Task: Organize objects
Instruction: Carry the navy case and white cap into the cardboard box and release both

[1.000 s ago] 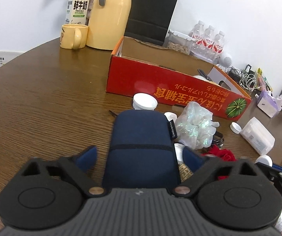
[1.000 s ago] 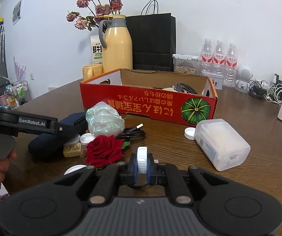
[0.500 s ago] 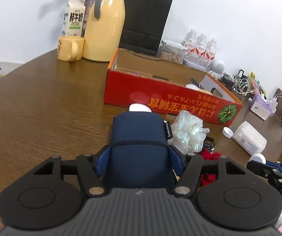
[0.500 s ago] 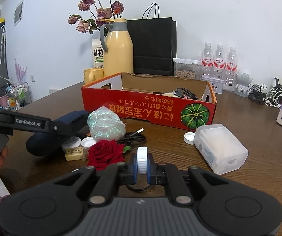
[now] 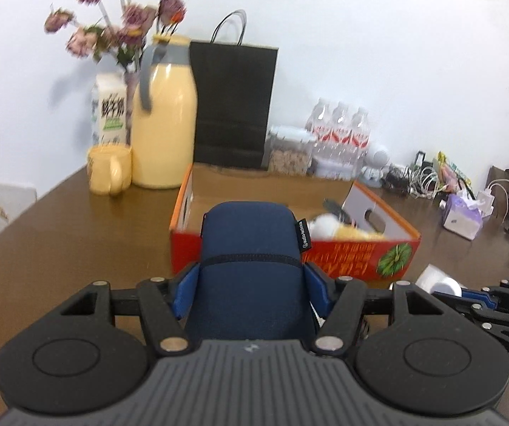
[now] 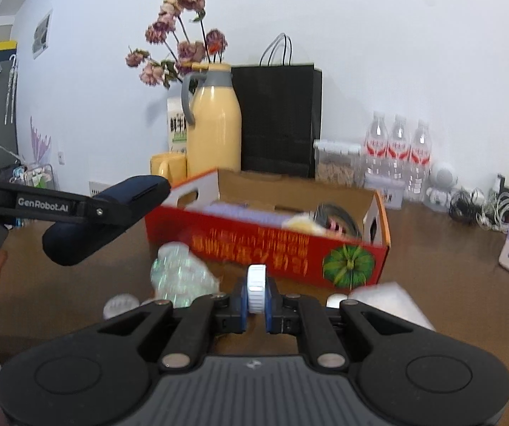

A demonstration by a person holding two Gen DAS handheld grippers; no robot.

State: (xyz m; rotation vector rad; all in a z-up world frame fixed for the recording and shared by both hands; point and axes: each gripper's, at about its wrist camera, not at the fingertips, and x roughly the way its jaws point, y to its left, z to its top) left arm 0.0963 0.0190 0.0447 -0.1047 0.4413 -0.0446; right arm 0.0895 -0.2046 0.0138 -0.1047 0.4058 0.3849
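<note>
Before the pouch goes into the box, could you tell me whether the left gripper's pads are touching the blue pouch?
Touching. The left wrist view shows both blue pads pressed against the sides of the blue pouch, held by the left gripper.

Bright even light, motion blur, fisheye edges
</note>
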